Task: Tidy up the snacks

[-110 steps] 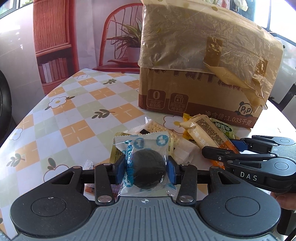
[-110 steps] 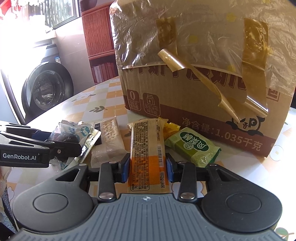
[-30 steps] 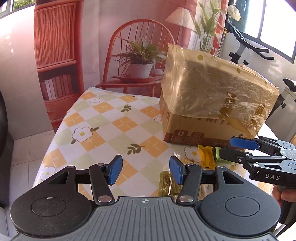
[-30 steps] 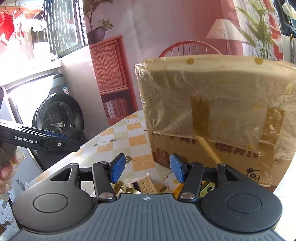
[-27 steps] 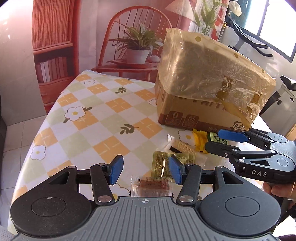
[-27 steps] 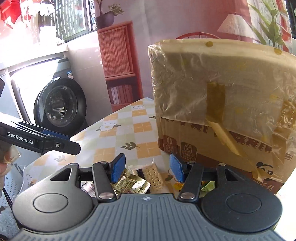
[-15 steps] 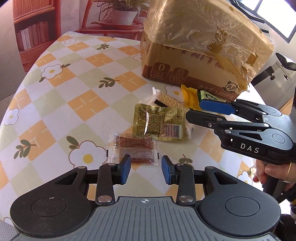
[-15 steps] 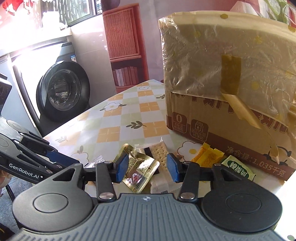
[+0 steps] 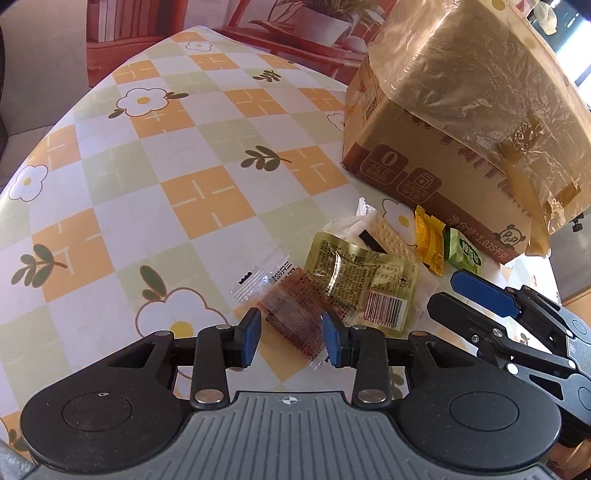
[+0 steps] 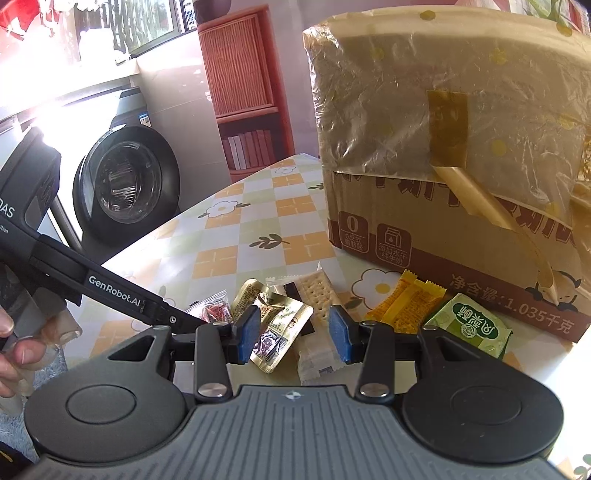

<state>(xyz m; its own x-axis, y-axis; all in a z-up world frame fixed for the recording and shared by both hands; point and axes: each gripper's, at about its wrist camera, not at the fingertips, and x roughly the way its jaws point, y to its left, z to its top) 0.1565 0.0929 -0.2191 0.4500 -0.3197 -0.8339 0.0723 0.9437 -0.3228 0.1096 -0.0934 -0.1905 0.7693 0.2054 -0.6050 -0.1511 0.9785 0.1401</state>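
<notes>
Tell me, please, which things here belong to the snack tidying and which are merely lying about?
Job: clear red snack packet, gold packet, cracker pack, orange packet, green packet, cardboard box.

Lying about: washing machine, bookshelf, potted plant.

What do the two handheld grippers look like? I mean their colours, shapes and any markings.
Both the left gripper and the right gripper have black linkage arms, blue fingertip pads, silver pivot pins, round black discs and a ribbed grey body. White lettering marks their sides: "GenRobot.AI" on the left, seen from the right wrist view.
</notes>
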